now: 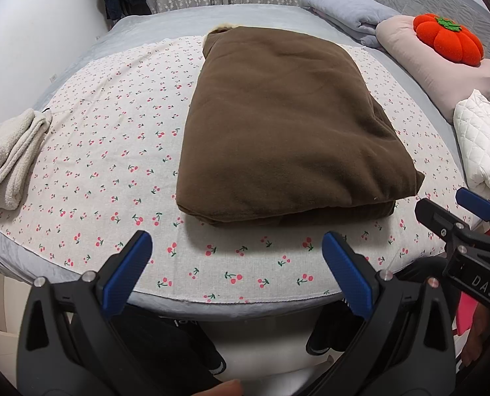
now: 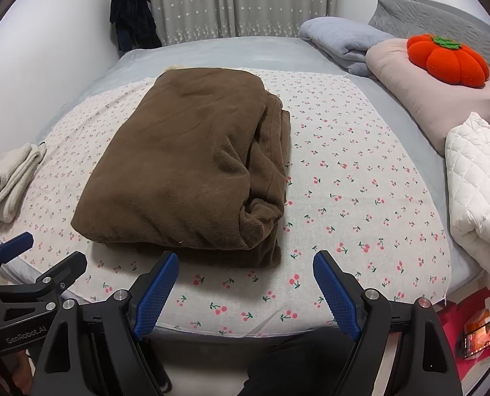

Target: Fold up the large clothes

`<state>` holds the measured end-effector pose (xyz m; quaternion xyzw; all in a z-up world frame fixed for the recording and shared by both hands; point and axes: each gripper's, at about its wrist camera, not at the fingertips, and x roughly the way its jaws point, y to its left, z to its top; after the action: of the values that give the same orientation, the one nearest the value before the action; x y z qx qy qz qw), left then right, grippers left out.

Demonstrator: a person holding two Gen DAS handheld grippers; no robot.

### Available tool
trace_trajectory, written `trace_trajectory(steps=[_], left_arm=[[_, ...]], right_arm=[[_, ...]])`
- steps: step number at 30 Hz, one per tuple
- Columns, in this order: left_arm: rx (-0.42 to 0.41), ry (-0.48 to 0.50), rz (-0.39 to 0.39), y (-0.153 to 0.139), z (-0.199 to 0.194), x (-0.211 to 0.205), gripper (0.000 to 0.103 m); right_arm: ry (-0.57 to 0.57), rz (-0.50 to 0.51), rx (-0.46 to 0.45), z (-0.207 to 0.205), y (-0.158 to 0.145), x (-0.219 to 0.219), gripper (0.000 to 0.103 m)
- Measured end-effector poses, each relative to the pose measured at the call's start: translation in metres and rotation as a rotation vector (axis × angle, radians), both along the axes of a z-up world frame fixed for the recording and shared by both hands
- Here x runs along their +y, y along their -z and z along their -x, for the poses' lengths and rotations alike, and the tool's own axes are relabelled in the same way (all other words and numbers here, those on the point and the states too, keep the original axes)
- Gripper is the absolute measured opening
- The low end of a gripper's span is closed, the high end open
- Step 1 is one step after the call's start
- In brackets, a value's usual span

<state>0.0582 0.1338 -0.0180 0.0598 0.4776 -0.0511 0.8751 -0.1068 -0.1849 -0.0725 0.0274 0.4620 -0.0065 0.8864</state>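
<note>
- Here, from the left wrist, we see the folded brown garment (image 1: 288,125) lying on the cherry-print cloth (image 1: 113,151) over the grey bed (image 1: 166,23); our left tool (image 1: 236,260) is spread, empty.
- From the right wrist, we see star-patterned curtains (image 2: 238,0) behind; our right tool (image 2: 245,280) is spread, holding nothing.

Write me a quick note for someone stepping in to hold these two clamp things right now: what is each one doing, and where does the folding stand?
Left hand-held gripper: open, empty, held over the near edge of the bed.
Right hand-held gripper: open, empty, beside the left one.
Brown garment: folded into a thick rectangle, lying on the cherry-print cloth; neither gripper touches it. Its right side shows loose, bunched layers.
Cream garment: folded at the left edge of the cloth.
White quilted item: on the right, partly out of view.
Done: the brown piece looks folded.
Left: possibly tidy its right side, then the quilted item, if it belongs to the job.
</note>
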Motion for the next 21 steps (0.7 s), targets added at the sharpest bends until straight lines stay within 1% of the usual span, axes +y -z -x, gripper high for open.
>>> trace_trajectory(steps=[21], left_arm=[[0.006,0.002,0.001,0.0019,0.0005,-0.0013,0.102]], right_arm=[[0.002,0.0,0.008,0.0013,0.002,0.0036,0.086]])
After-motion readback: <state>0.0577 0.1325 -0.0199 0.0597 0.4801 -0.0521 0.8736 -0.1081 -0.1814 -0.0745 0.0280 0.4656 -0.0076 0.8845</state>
